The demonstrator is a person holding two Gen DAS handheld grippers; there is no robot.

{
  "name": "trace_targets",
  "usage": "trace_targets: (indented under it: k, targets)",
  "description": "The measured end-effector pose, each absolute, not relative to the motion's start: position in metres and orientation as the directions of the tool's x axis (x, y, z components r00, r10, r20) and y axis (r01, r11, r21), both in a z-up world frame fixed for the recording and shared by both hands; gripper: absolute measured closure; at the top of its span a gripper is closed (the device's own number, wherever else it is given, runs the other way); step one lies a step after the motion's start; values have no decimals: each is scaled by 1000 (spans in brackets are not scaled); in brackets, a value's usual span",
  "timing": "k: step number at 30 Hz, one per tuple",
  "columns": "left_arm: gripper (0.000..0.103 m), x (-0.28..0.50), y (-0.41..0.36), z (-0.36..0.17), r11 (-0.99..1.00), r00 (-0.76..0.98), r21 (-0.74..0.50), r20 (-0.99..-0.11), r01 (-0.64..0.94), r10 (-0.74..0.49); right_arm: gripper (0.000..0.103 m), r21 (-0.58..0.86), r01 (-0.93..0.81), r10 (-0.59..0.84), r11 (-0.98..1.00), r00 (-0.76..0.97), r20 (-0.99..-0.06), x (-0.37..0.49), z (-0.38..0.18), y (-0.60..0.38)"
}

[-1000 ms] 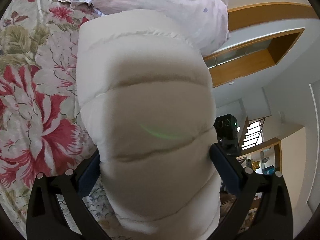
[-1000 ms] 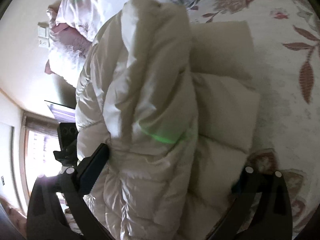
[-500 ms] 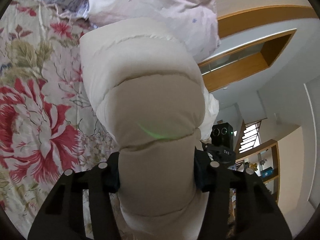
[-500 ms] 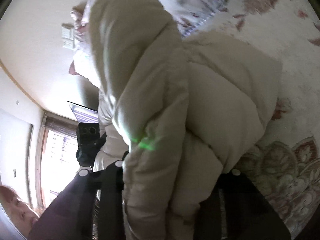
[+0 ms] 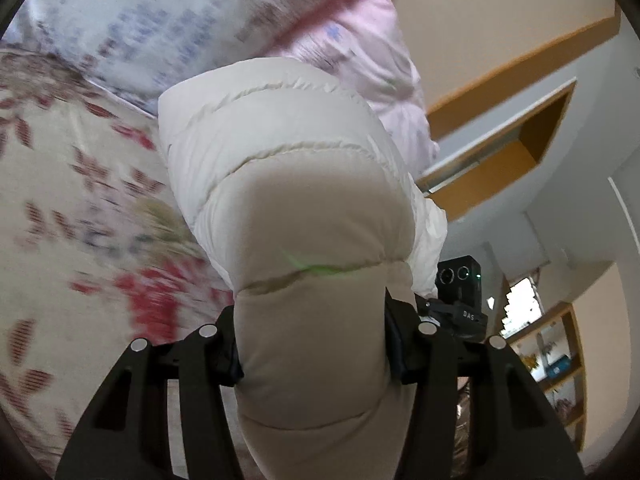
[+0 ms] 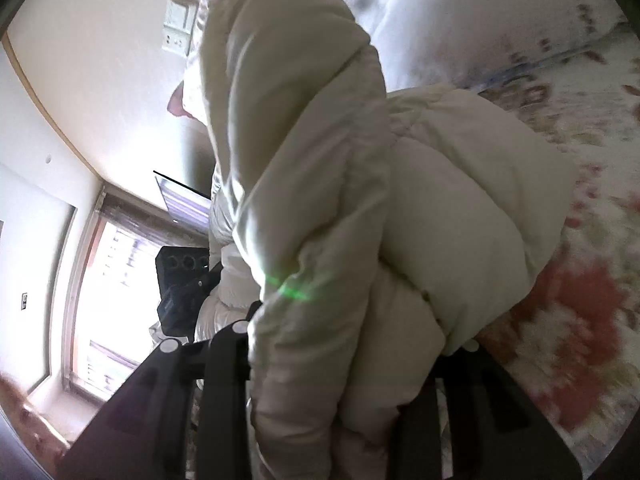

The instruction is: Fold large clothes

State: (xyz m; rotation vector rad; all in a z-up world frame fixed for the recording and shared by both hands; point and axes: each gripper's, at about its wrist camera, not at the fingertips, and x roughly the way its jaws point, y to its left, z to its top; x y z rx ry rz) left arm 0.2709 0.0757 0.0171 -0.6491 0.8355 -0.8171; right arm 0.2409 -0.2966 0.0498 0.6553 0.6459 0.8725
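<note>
A cream quilted puffer jacket [image 5: 288,184] fills the middle of the left wrist view, lifted above the floral bedspread [image 5: 80,208]. My left gripper [image 5: 314,344] is shut on a padded section of it. In the right wrist view the same jacket [image 6: 360,200] hangs in thick bunched folds. My right gripper [image 6: 344,360] is shut on that bunch; its right finger is mostly hidden by the fabric.
Pale pink and blue-patterned pillows [image 5: 248,20] lie at the head of the bed behind the jacket. The floral bedspread also shows at the right [image 6: 580,288]. A wall with sockets [image 6: 176,28] and a bright window [image 6: 116,272] lie left. The other gripper's camera [image 5: 460,280] shows beside the jacket.
Both grippers have closed on the jacket and lifted it off the bed, toward the pillows. The background is now motion blurred.
</note>
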Motion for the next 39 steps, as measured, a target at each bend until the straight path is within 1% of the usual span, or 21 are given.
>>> trace_targets:
  k: [4, 6, 8, 10, 11, 13, 14, 15, 16, 17, 19, 20, 22, 23, 25, 26, 28, 29, 33, 35, 39]
  targets:
    - [50, 276, 101, 7, 568, 448, -759, -409, 317, -795, 74, 734, -466, 840, 493, 476, -262, 262, 49, -267]
    - [50, 283, 109, -5, 595, 452, -754, -444, 278, -773, 72, 732, -439, 822, 522, 490, -292, 270, 42, -263]
    - [49, 290, 110, -18, 622, 447, -744, -482, 245, -753, 67, 727, -384, 784, 570, 520, -340, 275, 32, -254]
    - [42, 295, 112, -30, 645, 448, -733, -513, 216, -732, 55, 741, -313, 752, 594, 544, -372, 281, 19, -252]
    - [38, 296, 112, -31, 652, 450, -729, -520, 210, -726, 51, 743, -293, 741, 601, 552, -382, 281, 16, -250]
    - [32, 297, 110, -27, 676, 460, -708, -540, 204, -704, 39, 720, -245, 690, 650, 587, -423, 276, 16, -249]
    - [28, 296, 108, -23, 700, 471, -684, -558, 205, -683, 37, 699, -230, 662, 677, 605, -442, 270, 18, -245]
    - [25, 293, 107, -16, 730, 488, -652, -578, 206, -654, 31, 675, -212, 628, 707, 627, -461, 264, 21, -245]
    - [19, 288, 106, -8, 772, 518, -602, -603, 204, -607, 26, 640, -188, 578, 745, 661, -478, 255, 28, -246]
    - [16, 283, 106, 0, 807, 549, -556, -618, 199, -562, 26, 605, -168, 527, 779, 697, -486, 244, 33, -251]
    - [16, 268, 110, 15, 857, 615, -478, -622, 192, -485, 23, 522, -111, 402, 845, 776, -486, 221, 47, -255]
    - [16, 259, 113, 21, 872, 638, -451, -618, 192, -460, 23, 466, -74, 315, 881, 827, -465, 205, 57, -260]
    - [16, 236, 111, 36, 897, 688, -384, -592, 218, -421, 23, 396, -92, 254, 914, 890, -380, 169, 71, -253]
    - [16, 225, 107, 42, 905, 705, -353, -578, 237, -410, 25, 366, -128, 260, 922, 904, -340, 156, 74, -247]
    - [16, 199, 91, 54, 910, 729, -282, -545, 304, -413, 37, 308, -194, 287, 931, 913, -292, 139, 79, -223]
    - [16, 189, 82, 57, 907, 734, -255, -532, 336, -422, 38, 259, -234, 305, 937, 911, -276, 126, 79, -209]
    - [16, 163, 67, 61, 889, 737, -198, -501, 412, -453, 43, 192, -276, 324, 942, 900, -292, 114, 72, -191]
    - [16, 153, 59, 61, 878, 733, -170, -494, 447, -468, 44, 162, -284, 322, 945, 891, -320, 124, 66, -185]
    - [16, 145, 31, 52, 848, 692, -120, -524, 517, -496, 52, 126, -247, 278, 961, 861, -426, 147, 49, -166]
    - [16, 153, 26, 44, 848, 672, -128, -554, 515, -491, 53, 136, -226, 264, 965, 847, -462, 159, 33, -169]
    - [16, 173, 23, 22, 853, 633, -162, -604, 496, -484, 52, 170, -198, 257, 965, 832, -492, 175, 18, -176]
